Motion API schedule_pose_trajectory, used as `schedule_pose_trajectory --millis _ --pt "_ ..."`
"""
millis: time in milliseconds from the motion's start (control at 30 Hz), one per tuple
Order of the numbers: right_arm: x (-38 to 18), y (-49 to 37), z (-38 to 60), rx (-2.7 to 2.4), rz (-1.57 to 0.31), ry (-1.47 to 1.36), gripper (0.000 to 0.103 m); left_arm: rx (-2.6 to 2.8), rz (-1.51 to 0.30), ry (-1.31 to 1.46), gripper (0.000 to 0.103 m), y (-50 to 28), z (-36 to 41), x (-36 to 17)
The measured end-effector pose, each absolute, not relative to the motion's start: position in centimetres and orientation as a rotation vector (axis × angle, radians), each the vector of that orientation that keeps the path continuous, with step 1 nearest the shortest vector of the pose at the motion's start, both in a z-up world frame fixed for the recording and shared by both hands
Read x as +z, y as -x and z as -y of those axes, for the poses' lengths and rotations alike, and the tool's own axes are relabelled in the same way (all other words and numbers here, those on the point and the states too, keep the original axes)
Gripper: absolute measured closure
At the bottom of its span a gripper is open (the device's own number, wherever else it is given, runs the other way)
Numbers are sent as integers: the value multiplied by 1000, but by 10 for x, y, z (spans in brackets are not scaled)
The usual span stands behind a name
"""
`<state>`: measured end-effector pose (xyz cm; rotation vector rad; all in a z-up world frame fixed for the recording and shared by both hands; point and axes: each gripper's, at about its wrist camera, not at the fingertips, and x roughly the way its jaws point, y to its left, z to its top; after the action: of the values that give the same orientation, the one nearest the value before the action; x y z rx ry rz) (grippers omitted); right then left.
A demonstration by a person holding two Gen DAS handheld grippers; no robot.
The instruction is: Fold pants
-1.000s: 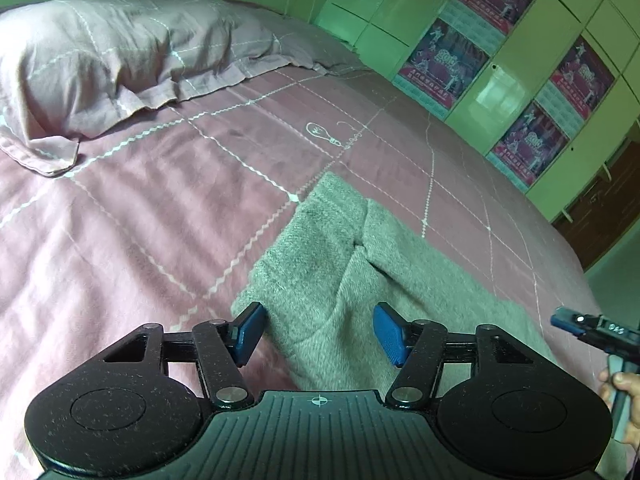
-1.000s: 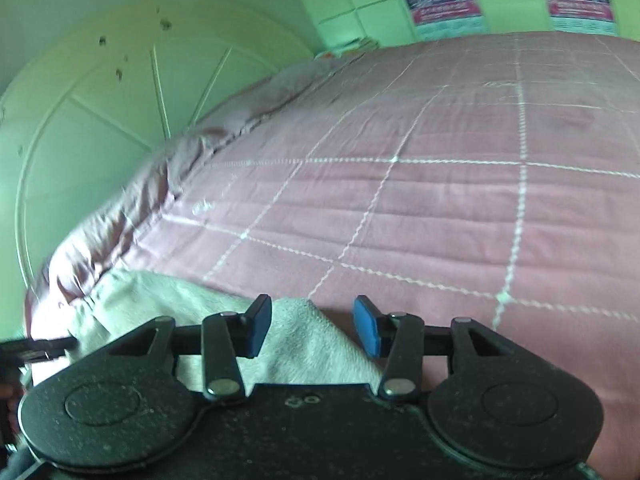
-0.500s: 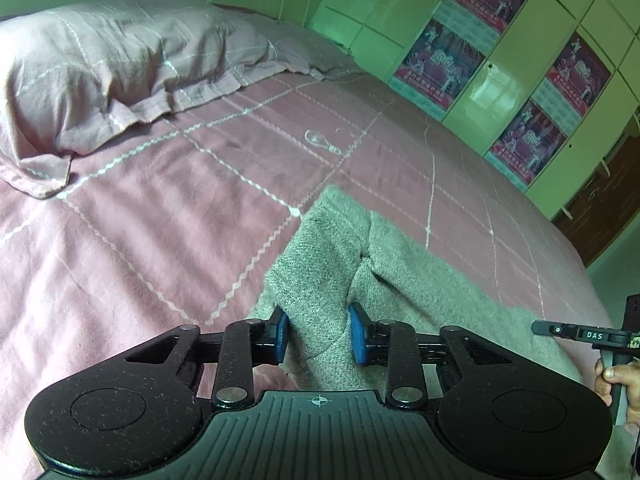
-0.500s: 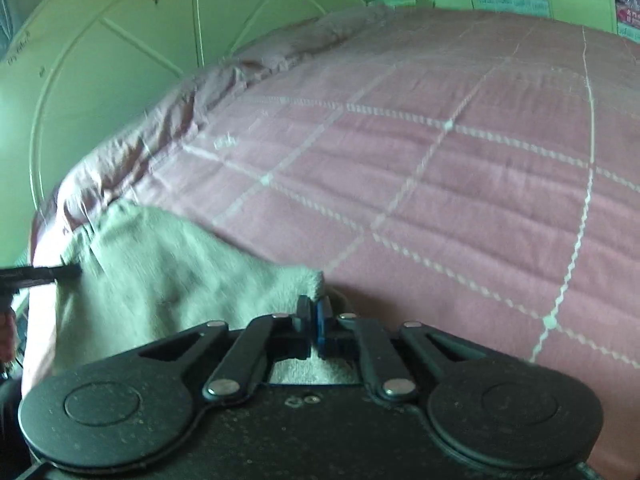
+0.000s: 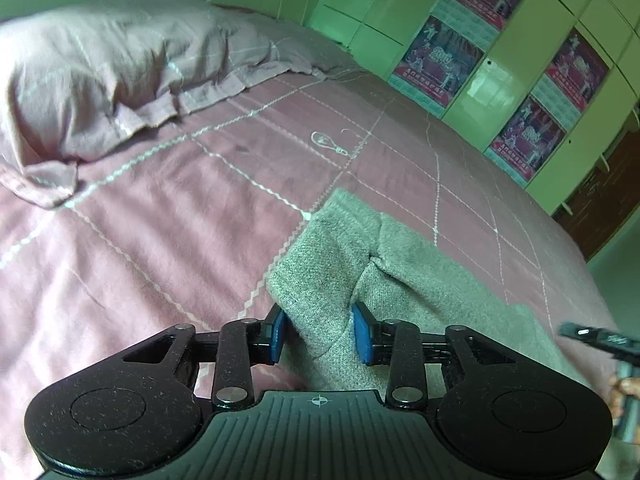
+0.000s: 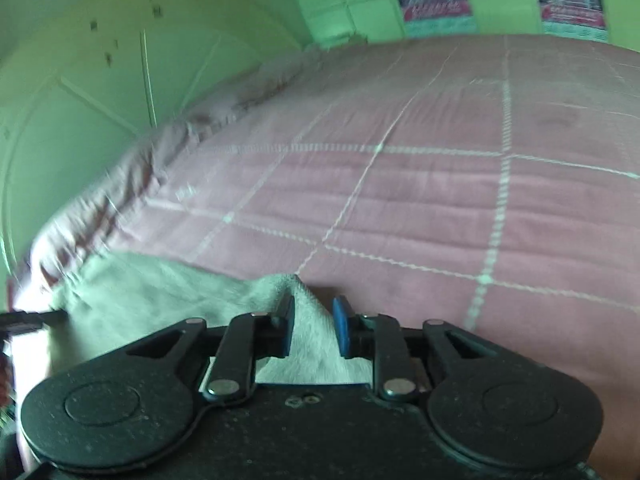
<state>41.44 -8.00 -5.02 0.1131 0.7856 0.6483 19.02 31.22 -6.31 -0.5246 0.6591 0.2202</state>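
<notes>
I am working in a home bedroom: a bed [image 5: 168, 240] covered with a pink sheet [image 6: 440, 200] crossed by white stitched lines, a matching pillow [image 5: 104, 76] at its head, a pale green headboard [image 6: 80, 92] behind it, and green wardrobe doors [image 5: 504, 80] along the far wall, pasted with posters [image 5: 440, 60].

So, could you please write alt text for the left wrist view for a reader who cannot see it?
The left claw straddles a raised fold of grey pants lying on a pink checked bedspread, blue pads either side of the cloth. A pink pillow lies beyond on the left; green cupboards with posters stand behind.
</notes>
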Motion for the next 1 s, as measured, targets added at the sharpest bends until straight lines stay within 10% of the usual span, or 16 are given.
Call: schedule_pose_trajectory --millis 467,1000 --pt "-74 -106 447 -191 -356 -975 89 -2 -713 174 43 -172 -174 -53" --pt "-118 -174 486 -281 -423 -1121 103 -8 -816 221 40 -188 -177 -66"
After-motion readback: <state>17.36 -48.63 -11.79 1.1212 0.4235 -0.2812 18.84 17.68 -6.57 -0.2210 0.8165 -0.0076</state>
